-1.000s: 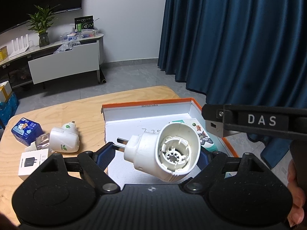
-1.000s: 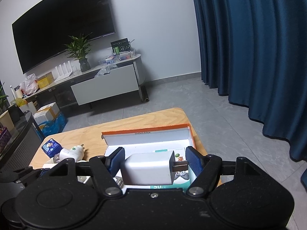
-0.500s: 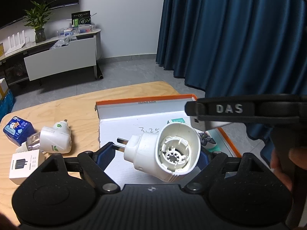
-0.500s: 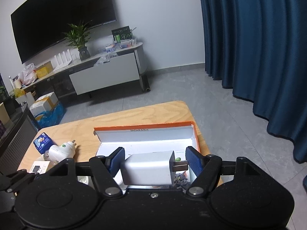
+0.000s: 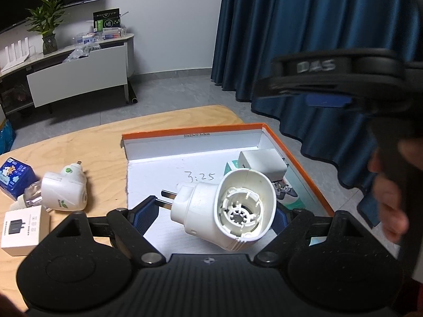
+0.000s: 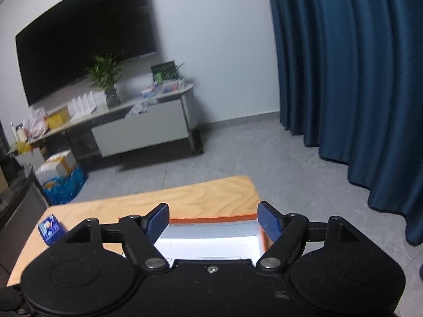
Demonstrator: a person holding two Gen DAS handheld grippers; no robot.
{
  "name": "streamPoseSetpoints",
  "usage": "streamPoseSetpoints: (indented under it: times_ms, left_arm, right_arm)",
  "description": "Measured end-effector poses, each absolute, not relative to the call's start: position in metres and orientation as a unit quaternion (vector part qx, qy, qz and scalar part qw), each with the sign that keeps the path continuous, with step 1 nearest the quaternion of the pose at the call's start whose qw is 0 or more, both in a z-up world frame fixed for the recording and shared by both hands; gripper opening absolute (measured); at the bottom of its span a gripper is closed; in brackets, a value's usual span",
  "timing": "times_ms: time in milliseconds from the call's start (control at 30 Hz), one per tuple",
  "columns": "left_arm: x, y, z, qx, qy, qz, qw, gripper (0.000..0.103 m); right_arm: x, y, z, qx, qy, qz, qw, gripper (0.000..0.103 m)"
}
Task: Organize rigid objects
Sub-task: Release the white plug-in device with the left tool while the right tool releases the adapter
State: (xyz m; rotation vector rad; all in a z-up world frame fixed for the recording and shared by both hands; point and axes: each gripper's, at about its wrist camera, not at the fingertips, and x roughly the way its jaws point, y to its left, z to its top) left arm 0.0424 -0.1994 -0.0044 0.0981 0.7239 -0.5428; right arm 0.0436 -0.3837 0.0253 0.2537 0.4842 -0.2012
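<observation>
two grippers: black plastic, ribbed blue pads
left gripper [image 5: 216, 208]: clamped on round white plug-in device [image 5: 227, 208], prongs leftward — above the box
right gripper [image 6: 212, 223]: jaws opening, nothing between
box [image 5: 296, 158]: orange-rimmed cardboard; square white charger [image 5: 261, 165] inside, right corner

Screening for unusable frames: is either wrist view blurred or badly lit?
Left wrist: held white plug-in device sharp, right gripper passing across smeared by motion. Right wrist: room softly blurred, dim, edges bent by fisheye; fingers readable.
</observation>
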Motion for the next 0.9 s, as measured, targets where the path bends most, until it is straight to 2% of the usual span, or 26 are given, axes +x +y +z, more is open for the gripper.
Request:
streamPoseSetpoints:
  times_ms: [267, 733, 900]
  left_arm:
    - [0.044, -0.210, -0.005, 0.042, 0.357, -0.272, 0.893, 0.091]
    - [0.035, -0.181, 0.021, 0.037, 0.351, -0.213, 0.911, 0.100]
    - [0.035, -0.160, 0.020, 0.034, 0.358, -0.183, 0.915, 0.100]
  right_arm:
    - [0.011, -0.381, 0.033, 0.123, 0.229, -0.110, 0.959, 0.088]
    - [-0.011, -0.354, 0.042, 0.119, 0.235, -0.096, 0.960, 0.092]
    - [-0.012, -0.339, 0.040, 0.116, 0.245, -0.088, 0.959, 0.092]
